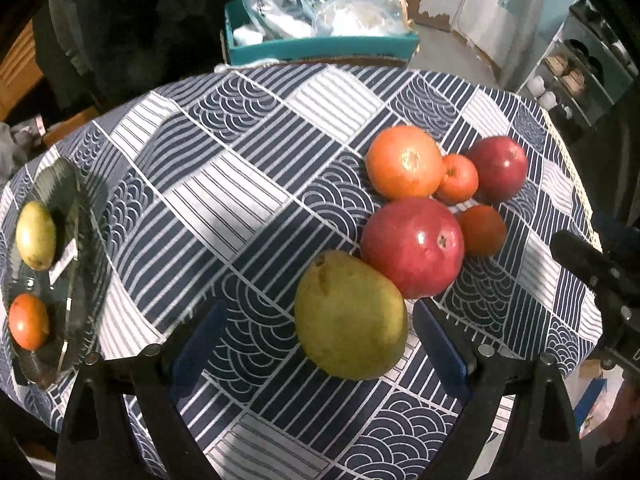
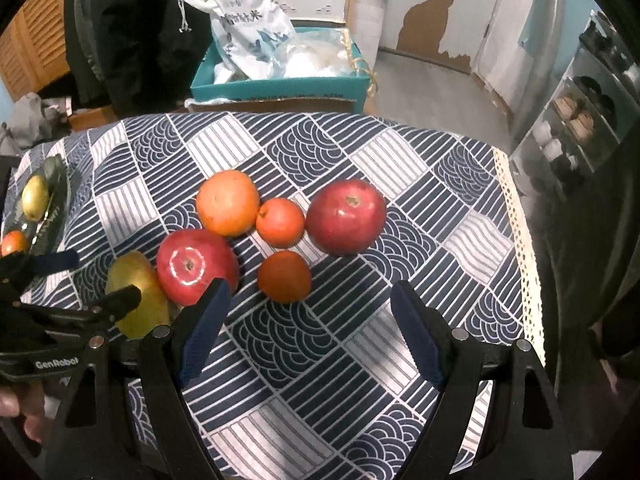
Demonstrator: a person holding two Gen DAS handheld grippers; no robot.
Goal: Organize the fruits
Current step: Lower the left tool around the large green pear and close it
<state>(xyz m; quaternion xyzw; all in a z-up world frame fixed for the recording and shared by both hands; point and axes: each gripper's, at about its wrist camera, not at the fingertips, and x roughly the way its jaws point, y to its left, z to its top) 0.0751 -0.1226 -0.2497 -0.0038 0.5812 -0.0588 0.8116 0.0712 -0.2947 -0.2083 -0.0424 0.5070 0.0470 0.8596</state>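
Note:
A green pear (image 1: 351, 318) lies on the patterned tablecloth (image 1: 224, 184), between the open fingers of my left gripper (image 1: 320, 344), nearer the right finger. Behind it lie a red apple (image 1: 413, 246), a large orange (image 1: 404, 162), two small oranges (image 1: 457, 179) (image 1: 482, 230) and a second red apple (image 1: 498, 169). A glass plate (image 1: 80, 240) at the left holds a small green fruit (image 1: 35, 236) and a small orange fruit (image 1: 28, 321). My right gripper (image 2: 308, 332) is open and empty, just in front of a small orange (image 2: 284, 276). The pear (image 2: 138, 300) shows partly behind the left gripper's finger.
A teal box (image 1: 320, 46) with plastic bags stands behind the table. The tablecloth's lace edge (image 2: 520, 248) marks the right side. A shelf (image 2: 580, 120) with jars stands at the right. A dark coat (image 2: 132, 32) hangs at the back left.

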